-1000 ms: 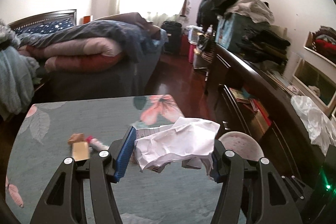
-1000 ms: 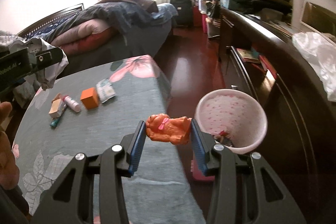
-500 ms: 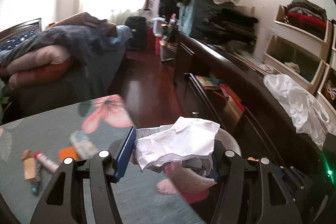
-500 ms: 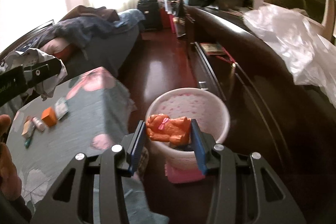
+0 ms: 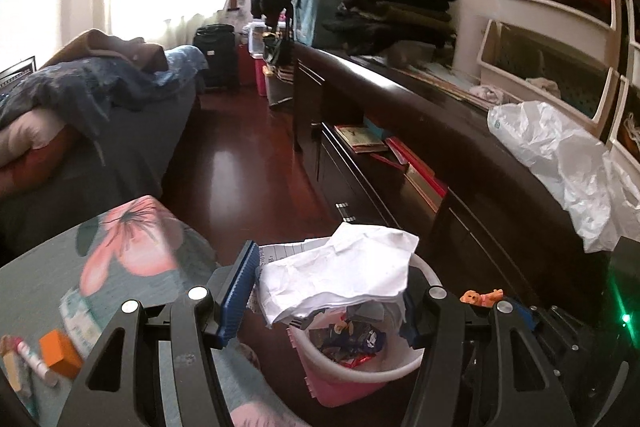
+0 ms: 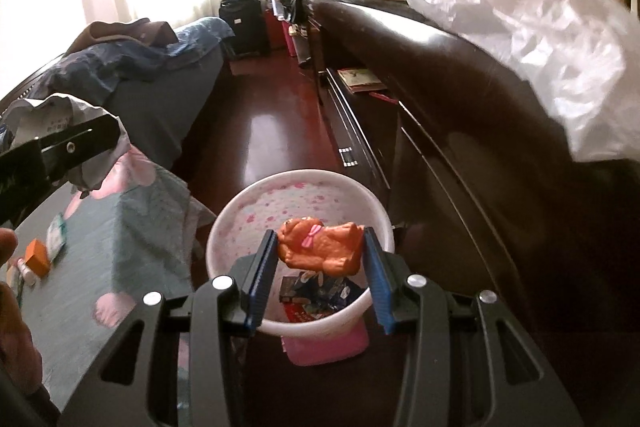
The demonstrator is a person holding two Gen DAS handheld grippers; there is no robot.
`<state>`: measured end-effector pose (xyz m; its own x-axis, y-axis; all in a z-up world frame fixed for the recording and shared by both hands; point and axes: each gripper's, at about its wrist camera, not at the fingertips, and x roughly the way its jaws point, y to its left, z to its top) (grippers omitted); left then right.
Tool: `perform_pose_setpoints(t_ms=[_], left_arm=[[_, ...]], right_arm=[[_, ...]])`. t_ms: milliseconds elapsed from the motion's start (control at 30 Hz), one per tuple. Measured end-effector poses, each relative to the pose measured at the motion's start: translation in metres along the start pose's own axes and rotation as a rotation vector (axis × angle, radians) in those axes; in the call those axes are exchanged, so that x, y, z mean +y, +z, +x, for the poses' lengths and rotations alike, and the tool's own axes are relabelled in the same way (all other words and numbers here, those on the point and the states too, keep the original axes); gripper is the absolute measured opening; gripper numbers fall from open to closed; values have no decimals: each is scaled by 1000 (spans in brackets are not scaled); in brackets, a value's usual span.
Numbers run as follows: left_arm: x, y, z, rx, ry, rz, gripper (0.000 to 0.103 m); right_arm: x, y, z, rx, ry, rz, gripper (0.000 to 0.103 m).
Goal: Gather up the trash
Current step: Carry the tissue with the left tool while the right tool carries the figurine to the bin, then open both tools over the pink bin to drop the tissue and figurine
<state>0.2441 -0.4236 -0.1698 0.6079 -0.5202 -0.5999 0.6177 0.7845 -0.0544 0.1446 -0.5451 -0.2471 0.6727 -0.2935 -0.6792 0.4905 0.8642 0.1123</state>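
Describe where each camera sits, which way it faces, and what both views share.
Left wrist: on the left tongs, tilted down at the bin; black arms clamp crumpled paper.
Right wrist: on the right tongs, looking down over the bin, clamping an orange dog toy; a hand shows at the left edge.
Shared: bin, floral table, dark dresser.

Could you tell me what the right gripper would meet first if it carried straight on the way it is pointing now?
Probably the trash bin. The right gripper, shut on the orange toy, points down into the bin's open mouth, so the wrappers inside would likely come first, though depth is hard to judge.
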Motion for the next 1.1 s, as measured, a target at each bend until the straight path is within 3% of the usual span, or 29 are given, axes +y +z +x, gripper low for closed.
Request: perform_pose_setpoints(t_ms=[433,700,767,867,1100], left_arm=[[-8,10,65,78,-26,1,62],[-6,11,90,102,-33,-24,75],[-4,13,91,91,-34,-34,86],[0,15,90,73,-42,-52,94],[0,16,84,53,-18,-36,95]], right_arm=[[-4,0,53,33,-36,10,43],[-8,-2,75,42,-67,17,47],[-10,-2,79,46,-70,15,49],[-9,-3,83,45,-74,14,53],[-9,-2,82,43,-64,23,60]])
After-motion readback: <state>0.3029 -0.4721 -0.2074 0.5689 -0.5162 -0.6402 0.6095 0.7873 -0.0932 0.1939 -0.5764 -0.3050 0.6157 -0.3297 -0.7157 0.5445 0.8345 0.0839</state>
